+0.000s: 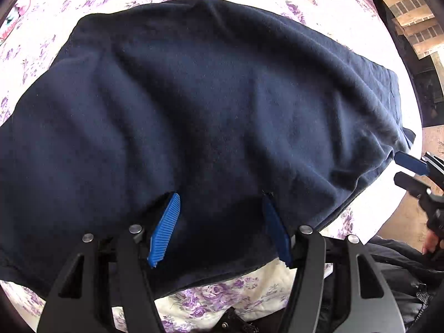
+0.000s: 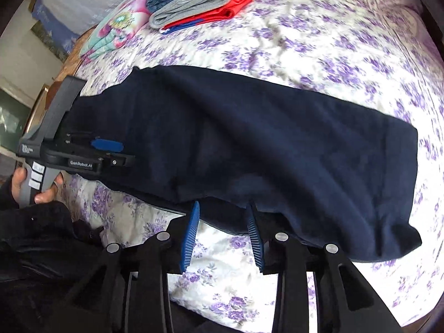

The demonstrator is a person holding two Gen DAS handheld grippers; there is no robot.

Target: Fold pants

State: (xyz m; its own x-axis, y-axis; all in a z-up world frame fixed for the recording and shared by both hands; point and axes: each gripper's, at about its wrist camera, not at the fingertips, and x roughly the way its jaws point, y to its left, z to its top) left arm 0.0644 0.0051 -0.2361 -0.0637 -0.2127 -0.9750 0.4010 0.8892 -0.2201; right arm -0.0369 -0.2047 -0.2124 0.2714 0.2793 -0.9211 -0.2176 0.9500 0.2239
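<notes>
Dark navy pants [image 1: 211, 105] lie spread across a floral bedspread [image 1: 216, 297], also shown in the right wrist view [image 2: 249, 144]. My left gripper [image 1: 220, 198] is open, its blue pads resting on the near part of the pants with cloth between them. It also shows in the right wrist view [image 2: 111, 149] at the pants' left end. My right gripper [image 2: 223, 208] is open, its fingertips at the pants' near edge. In the left wrist view the right gripper [image 1: 405, 169] sits at the pants' right corner.
A stack of folded clothes [image 2: 194, 0] in grey, blue and red lies at the far side of the bed [image 2: 333, 41], next to a colourful pillow [image 2: 119, 30]. The bed's edge and the floor [image 1: 410, 222] lie to the right in the left wrist view.
</notes>
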